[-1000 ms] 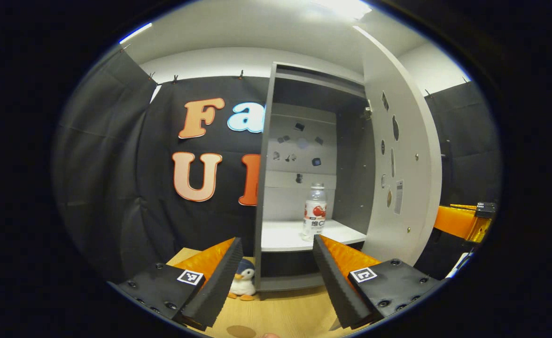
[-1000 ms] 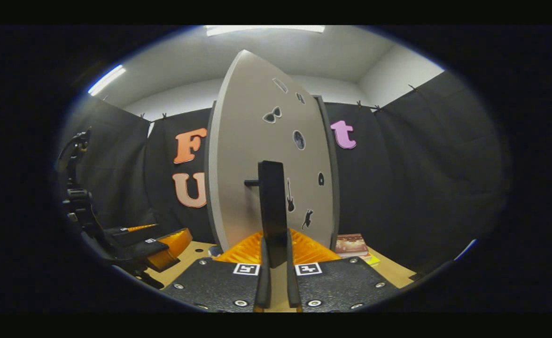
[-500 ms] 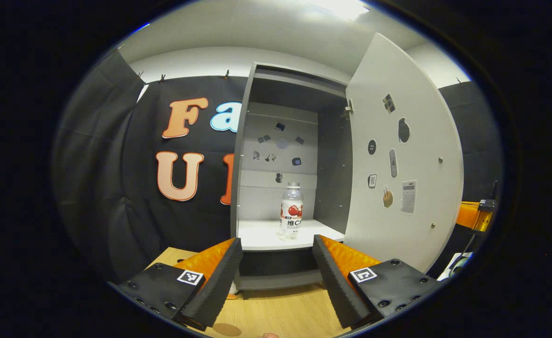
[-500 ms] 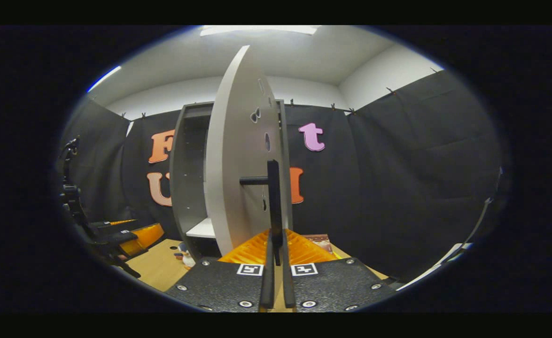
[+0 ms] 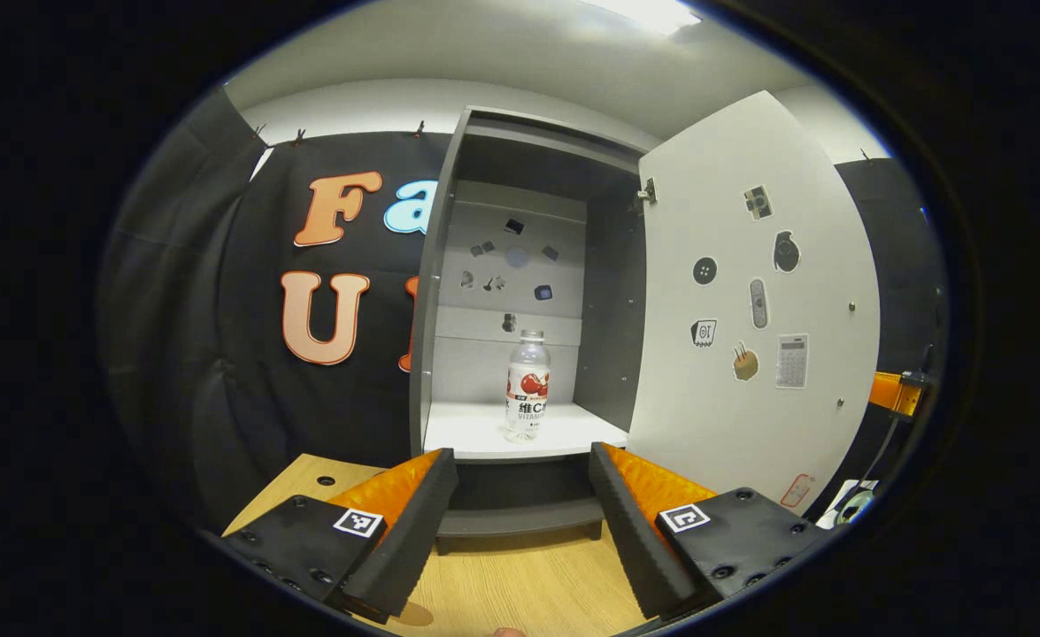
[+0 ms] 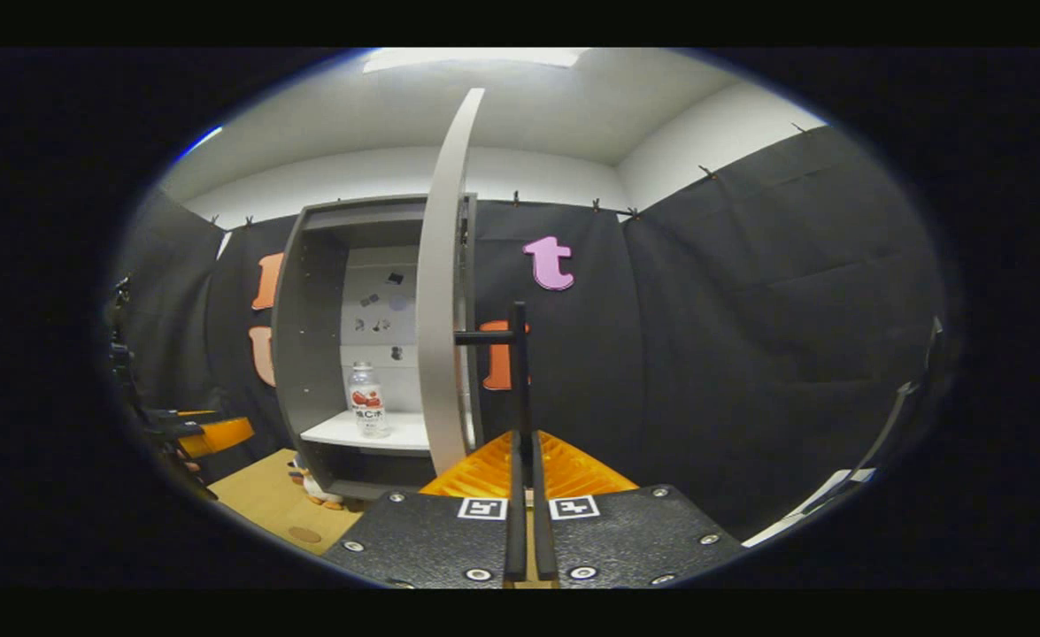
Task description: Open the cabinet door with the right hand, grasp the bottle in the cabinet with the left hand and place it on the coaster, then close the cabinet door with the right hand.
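Observation:
A clear bottle (image 5: 527, 385) with a red and white label stands upright on the white shelf of the grey cabinet (image 5: 449, 265). In the right gripper view the bottle (image 6: 367, 411) shows past the door's edge. The cabinet door (image 5: 750, 310) stands wide open to the right. My left gripper (image 5: 522, 460) is open in front of the shelf, short of the bottle, with nothing between its fingers. My right gripper (image 6: 526, 451) is shut on the door's black bar handle (image 6: 520, 372). A round brown coaster (image 6: 304, 534) lies on the wooden table.
The wooden table (image 5: 520, 584) runs under the cabinet. A small penguin toy (image 6: 312, 485) sits at the cabinet's foot. Stickers dot the door's inner face and the cabinet's back wall. Part of the right gripper (image 5: 896, 394) shows beyond the door.
The right gripper has swung the door farther open, from edge-on to wide. The left gripper has shifted so the bottle now sits centred between its fingers.

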The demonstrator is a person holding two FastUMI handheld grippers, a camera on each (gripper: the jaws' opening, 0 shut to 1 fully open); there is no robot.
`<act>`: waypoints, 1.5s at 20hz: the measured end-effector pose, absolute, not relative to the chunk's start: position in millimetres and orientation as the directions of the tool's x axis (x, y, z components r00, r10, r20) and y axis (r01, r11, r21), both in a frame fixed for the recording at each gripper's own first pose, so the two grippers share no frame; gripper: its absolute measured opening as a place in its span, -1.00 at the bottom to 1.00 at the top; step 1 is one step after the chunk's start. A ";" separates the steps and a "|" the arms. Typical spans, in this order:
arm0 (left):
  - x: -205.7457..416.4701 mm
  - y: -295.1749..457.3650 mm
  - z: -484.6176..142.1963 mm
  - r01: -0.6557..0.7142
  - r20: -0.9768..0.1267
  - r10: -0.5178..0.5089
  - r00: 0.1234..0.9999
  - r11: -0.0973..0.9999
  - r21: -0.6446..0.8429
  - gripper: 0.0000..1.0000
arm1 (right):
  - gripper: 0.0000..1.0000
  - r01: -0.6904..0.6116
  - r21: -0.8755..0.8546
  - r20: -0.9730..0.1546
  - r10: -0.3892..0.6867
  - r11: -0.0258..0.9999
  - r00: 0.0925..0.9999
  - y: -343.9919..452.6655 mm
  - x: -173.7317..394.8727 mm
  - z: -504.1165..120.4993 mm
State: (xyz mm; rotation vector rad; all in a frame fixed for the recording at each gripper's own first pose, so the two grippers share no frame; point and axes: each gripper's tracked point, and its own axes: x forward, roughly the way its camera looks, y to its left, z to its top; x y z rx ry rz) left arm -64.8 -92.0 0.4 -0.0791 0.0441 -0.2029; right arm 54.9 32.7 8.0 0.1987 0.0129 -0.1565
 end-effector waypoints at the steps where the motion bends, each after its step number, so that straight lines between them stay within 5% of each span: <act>1: -65.2 -94.5 -1.9 0.198 -0.037 -0.202 0.979 0.977 -0.080 0.94 | -0.92 0.147 0.200 -0.023 -0.145 0.969 0.989 35.7 55.2 8.8; 5: -61.8 -102.8 -4.7 0.205 -0.038 -0.208 0.977 0.977 -0.066 0.94 | -1.00 0.163 0.154 -0.039 -0.159 0.974 0.987 26.4 49.8 5.6; 6: -59.7 -106.8 -3.0 0.218 -0.028 -0.220 0.975 0.974 -0.064 0.95 | -0.77 0.161 0.151 -0.047 -0.155 0.975 0.987 28.3 48.8 5.4; 8: -55.9 -113.2 -3.1 0.238 -0.013 -0.239 0.971 0.969 -0.067 0.93 | -0.89 0.145 0.152 -0.053 -0.138 0.978 0.989 34.3 44.9 6.6; 12: -41.6 -118.0 -12.5 0.243 -0.034 -0.247 0.968 0.965 -0.096 0.95 | -0.60 0.153 0.147 -0.058 -0.146 0.977 0.988 36.9 38.8 7.9; 15: -21.5 -117.4 -14.7 0.255 -0.034 -0.260 0.965 0.961 -0.107 0.95 | -0.65 0.111 0.196 -0.054 -0.102 0.974 0.993 58.6 38.0 10.4; 22: 47.9 -119.0 -21.0 0.321 -0.026 -0.324 0.946 0.943 -0.090 0.95 | -0.09 0.084 0.174 -0.053 -0.076 0.981 0.996 90.5 59.0 6.6; 25: 82.7 -119.9 -27.5 0.351 -0.025 -0.354 0.935 0.933 -0.081 0.93 | 0.38 0.078 0.160 -0.048 -0.071 0.984 0.996 105.8 72.8 3.7; 27: 105.7 -122.9 -33.1 0.378 -0.031 -0.381 0.924 0.922 -0.079 0.93 | 0.48 0.087 0.159 -0.036 -0.082 0.983 0.996 111.0 82.7 3.9; 28: 116.0 -126.0 -36.7 0.395 -0.038 -0.399 0.916 0.915 -0.079 0.93 | 0.72 0.098 0.158 -0.034 -0.094 0.983 0.995 111.5 88.9 2.8; 30: 138.8 -130.5 -47.0 0.413 -0.056 -0.418 0.907 0.907 -0.080 0.93 | 0.76 0.122 0.152 -0.043 -0.117 0.981 0.992 115.4 102.8 -3.5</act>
